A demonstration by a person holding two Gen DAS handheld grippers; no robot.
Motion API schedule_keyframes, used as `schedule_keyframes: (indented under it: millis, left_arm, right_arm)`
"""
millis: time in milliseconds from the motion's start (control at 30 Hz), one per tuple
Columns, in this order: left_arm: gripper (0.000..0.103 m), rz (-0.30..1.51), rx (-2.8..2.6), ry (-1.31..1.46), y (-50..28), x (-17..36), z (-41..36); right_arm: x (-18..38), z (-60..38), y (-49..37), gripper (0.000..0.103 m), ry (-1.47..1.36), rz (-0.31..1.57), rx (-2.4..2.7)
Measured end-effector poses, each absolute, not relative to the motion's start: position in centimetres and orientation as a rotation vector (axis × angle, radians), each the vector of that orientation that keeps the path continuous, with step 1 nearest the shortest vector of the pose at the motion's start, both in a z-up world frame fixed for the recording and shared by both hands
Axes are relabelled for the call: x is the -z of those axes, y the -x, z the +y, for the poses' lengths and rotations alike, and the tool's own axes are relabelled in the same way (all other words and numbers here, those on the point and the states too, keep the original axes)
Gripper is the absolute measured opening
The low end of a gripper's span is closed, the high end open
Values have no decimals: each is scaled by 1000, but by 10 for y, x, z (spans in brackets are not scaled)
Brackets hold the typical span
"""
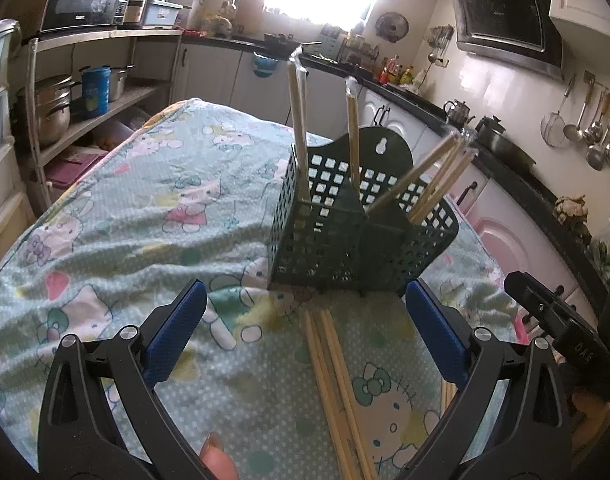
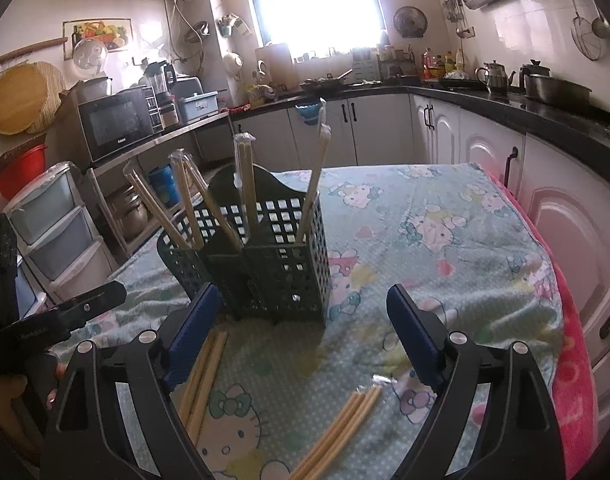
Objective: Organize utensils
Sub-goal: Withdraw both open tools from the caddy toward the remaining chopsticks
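Green perforated caddy point(image 1: 361, 216) upright on cartoon-print cloth point(image 1: 145, 208), wrapped chopsticks point(image 1: 299, 136) standing in its compartments. Loose chopstick bundle point(image 1: 337, 380) flat between left gripper point(image 1: 305, 312) fingers, ungrasped. Right gripper point(image 2: 303, 316) spread wide, empty.

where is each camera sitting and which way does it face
Left wrist: sits on the left gripper, looks forward and down at the green utensil basket; open blue pads, a fingertip, the right gripper's black finger at right.
Right wrist: sits on the right gripper, faces the same basket from its other side; jaws open, nothing between them.
Shared: basket, loose chopsticks, Hello Kitty cloth.
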State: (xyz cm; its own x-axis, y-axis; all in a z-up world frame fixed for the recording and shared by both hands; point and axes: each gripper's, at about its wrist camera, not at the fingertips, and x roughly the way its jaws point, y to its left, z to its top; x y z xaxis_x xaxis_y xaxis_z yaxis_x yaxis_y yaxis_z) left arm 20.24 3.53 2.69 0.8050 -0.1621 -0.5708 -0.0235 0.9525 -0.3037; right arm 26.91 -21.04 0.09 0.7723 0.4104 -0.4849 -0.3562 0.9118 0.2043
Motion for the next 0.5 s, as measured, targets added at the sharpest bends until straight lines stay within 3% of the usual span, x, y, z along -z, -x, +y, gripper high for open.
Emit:
schedule_keyframes:
  millis: [500]
  left_arm:
    - [91, 685, 102, 259, -197, -8, 15]
  right_arm:
    - [25, -221, -255, 83, -71, 618, -409]
